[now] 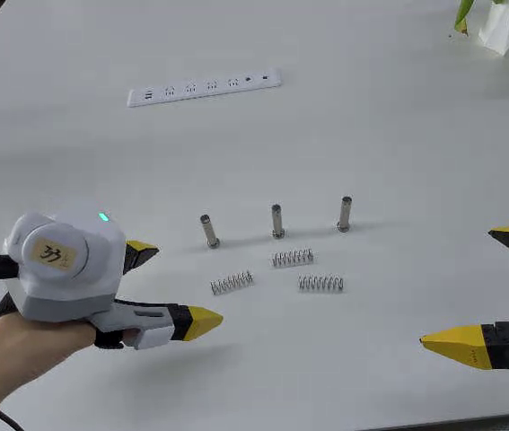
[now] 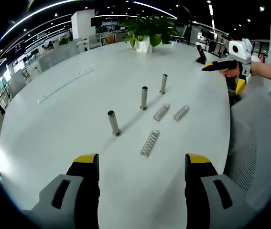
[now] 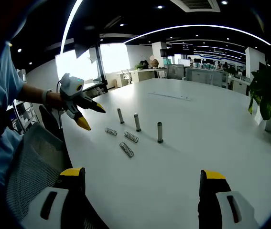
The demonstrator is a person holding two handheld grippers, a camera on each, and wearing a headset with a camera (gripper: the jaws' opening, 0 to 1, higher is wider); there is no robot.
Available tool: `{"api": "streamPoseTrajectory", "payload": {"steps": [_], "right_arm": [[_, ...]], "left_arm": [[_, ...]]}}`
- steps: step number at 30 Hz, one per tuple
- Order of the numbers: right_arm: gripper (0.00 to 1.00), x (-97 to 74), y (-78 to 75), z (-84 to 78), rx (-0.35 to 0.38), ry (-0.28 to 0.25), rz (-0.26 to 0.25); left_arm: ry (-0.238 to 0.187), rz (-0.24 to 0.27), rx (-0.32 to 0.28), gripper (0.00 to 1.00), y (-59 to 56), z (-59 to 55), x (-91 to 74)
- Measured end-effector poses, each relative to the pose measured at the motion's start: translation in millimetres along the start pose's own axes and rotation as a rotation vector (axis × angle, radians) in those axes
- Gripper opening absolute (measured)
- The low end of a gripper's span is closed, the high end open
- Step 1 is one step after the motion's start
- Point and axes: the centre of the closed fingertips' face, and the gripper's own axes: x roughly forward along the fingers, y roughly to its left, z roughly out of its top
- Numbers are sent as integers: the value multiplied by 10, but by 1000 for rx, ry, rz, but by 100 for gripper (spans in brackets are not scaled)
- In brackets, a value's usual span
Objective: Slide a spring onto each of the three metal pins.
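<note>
Three silver pins [image 1: 276, 220] upright; three coiled springs [image 1: 293, 259] flat alongside; left gripper [image 1: 182, 283], right gripper [image 1: 462, 287] agape, empty.

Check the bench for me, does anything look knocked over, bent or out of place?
Nothing stands out. The three metal pins stand upright in a row. The three springs lie loose beside them, none visibly bent. The left claw and right claw are open, clear of everything.

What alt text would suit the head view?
Three metal pins stand in a row on a white table, three loose springs lying before them. The left gripper and right gripper, both open, hover at either side.
</note>
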Motion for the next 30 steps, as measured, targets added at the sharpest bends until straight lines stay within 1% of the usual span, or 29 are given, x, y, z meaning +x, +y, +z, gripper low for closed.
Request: {"api": "streamPoseTrajectory", "payload": {"steps": [2, 3, 4, 7, 9, 12, 13, 15, 17, 19, 21, 24, 25, 26, 27, 28, 30], "right_arm": [[99, 0, 3, -7, 4, 0, -1], [99, 0, 6, -12, 5, 0, -1], [99, -1, 9, -15, 7, 0, -1], [99, -2, 14, -24, 13, -1, -4], [99, -3, 16, -31, 15, -1, -5], [99, -4, 20, -45, 18, 1, -7], [99, -5, 21, -51, 20, 3, -8], [99, -5, 24, -53, 22, 2, -8], [99, -3, 27, -54, 26, -1, -9], [99, -1, 33, -58, 28, -2, -9], [99, 0, 41, -66, 31, -3, -8], [99, -5, 47, -77, 35, -4, -9], [99, -10, 48, -80, 37, -6, -9], [99, -13, 47, -83, 38, -6, -10], [99, -18, 44, -87, 38, -6, -11], [99, -24, 38, -92, 39, -7, -14], [99, -34, 30, -92, 45, -11, -18]], "left_arm": [[-22, 0, 15, 65, -8, 27, 17], [-25, 1, 18, 62, -8, 28, 26], [-25, 4, 19, 59, -7, 22, 34], [-27, 6, 20, 53, 0, 4, 77], [-33, 7, 22, 50, -2, -3, 103], [-26, 4, 41, 45, -15, -18, 132], [-12, 5, 45, 42, -15, -32, 149], [-6, 4, 59, 39, -17, -33, 163], [14, -2, 65, 37, -10, -55, 195], [35, -6, 82, 35, -20, -52, 221], [53, -17, 84, 32, -25, -54, 256], [73, -29, 104, 29, -31, -52, 294], [93, -36, 119, 27, -30, -67, 312], [103, -36, 123, 26, -26, -69, 320], [104, -40, 122, 26, -27, -60, 333], [118, -45, 119, 25, -24, -65, 342], [124, -48, 119, 23, -16, -55, 357]]}}
